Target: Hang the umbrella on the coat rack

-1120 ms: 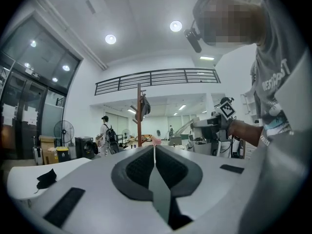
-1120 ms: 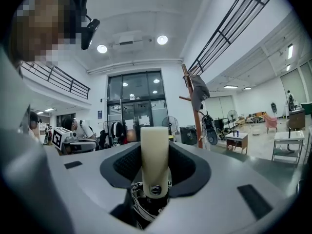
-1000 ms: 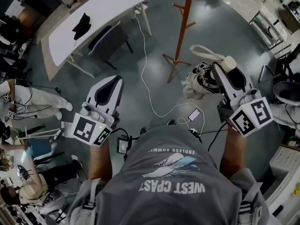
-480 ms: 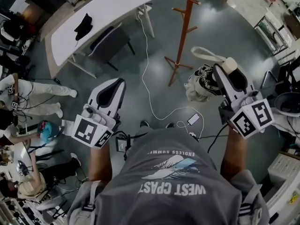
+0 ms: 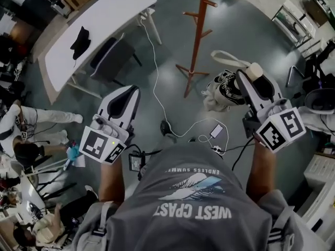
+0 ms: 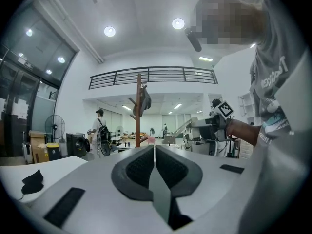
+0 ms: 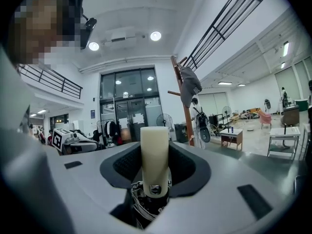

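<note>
Holding folded black-and-white fabric umbrella (image 5: 224, 87), right of red-brown wooden coat rack (image 5: 198, 35) | right claw (image 5: 254, 79) clamped on stiff cream handle (image 7: 154, 150) | canopy probably limp, light | left claw (image 6: 154, 152) closed, empty

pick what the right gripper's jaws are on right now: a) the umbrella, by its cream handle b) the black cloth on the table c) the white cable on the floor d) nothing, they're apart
a: in the right gripper view, the right gripper has its jaws shut on the umbrella at its cream end.
</note>
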{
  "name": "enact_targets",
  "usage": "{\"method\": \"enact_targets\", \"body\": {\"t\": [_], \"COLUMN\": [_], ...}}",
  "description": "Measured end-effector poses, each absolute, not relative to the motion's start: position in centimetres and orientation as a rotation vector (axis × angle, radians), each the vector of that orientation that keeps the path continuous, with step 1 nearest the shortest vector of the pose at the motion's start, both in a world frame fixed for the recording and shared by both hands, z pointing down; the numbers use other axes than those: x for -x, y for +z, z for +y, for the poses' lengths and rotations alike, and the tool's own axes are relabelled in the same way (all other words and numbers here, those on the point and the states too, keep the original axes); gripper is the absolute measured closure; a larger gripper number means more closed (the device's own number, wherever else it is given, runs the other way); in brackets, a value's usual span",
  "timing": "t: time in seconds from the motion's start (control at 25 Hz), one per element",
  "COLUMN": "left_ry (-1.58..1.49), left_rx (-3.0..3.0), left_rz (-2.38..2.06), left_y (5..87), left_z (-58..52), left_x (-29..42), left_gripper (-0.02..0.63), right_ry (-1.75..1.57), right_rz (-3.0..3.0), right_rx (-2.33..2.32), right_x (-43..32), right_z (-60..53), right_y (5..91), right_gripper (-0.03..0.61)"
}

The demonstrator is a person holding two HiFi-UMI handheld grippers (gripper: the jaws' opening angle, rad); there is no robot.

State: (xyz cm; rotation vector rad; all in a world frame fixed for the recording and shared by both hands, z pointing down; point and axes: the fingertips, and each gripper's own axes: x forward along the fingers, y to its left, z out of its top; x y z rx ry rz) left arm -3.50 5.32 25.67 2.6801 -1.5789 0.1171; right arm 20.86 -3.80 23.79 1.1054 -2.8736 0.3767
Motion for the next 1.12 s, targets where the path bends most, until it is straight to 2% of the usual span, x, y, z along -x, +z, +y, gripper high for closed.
{"method": "enact_targets", "body": {"t": [1.12], "left_ry": [0.007], "left_rx": [-2.889], "left_rz": [-1.189], "left_y": [25.4], "left_z": [-6.6], "left_x": [10.2], "left_gripper": [0.591], "right_ry": [0.321], "right_rz": [-2.626], "right_rx": [-1.577], "right_x": [-18.0], "right_z": [-10.0], "right_y": [23.3], "right_gripper": [0.407]}}
